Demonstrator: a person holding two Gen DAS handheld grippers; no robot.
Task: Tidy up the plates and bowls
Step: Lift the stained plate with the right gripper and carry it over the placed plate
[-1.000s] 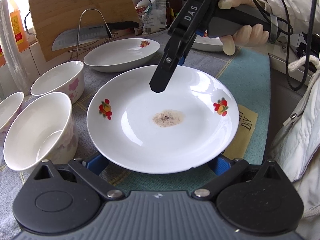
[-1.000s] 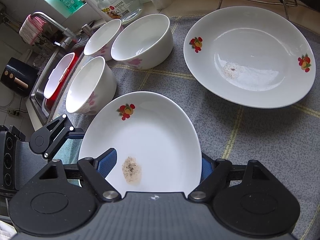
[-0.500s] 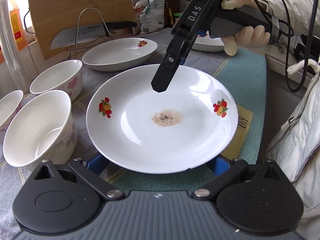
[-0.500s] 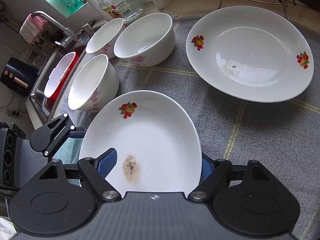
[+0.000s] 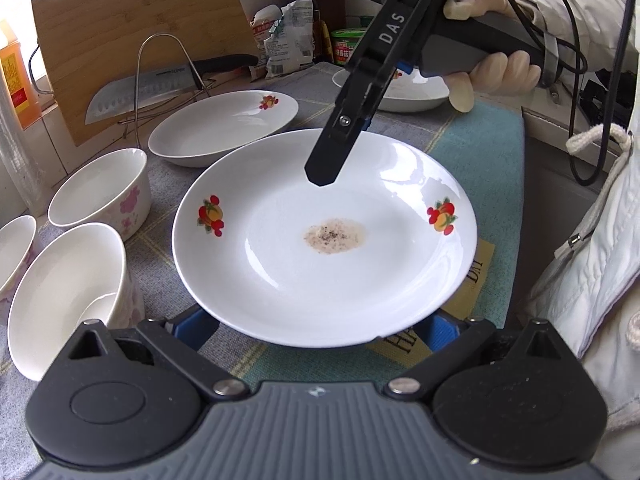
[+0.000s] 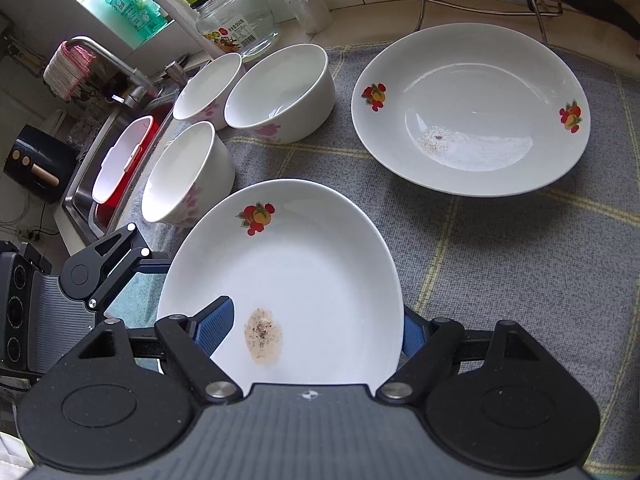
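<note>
A white plate point(image 5: 280, 280) with fruit decals and a brown stain is held above the checked mat point(image 6: 500, 264). My right gripper point(image 5: 326, 168) reaches over its far rim. In the right wrist view the right gripper point(image 6: 312, 332) has one blue pad on the plate's point(image 6: 320, 272) inner face and the other behind the rim, shut on it. My left gripper point(image 5: 318, 326) has its jaws wide under the near rim, with the fingertips hidden. Whether it squeezes the plate is not visible. A second soiled plate point(image 6: 472, 108) and three bowls point(image 6: 280, 92) point(image 6: 188, 172) point(image 6: 208, 84) stand on the mat.
A third plate point(image 5: 416, 92) lies behind the gloved hand point(image 5: 492, 72). A knife on a wire rack point(image 5: 160, 84) leans on a cutting board at the back. The sink with a red basin point(image 6: 120, 160) and a glass jar point(image 6: 236, 20) border the bowls. A white jacket point(image 5: 600, 260) is close on the right.
The plate keeps its place between both grippers, while the bowls and the other plate drift slightly in both views. Neither gripper's jaws have changed.
</note>
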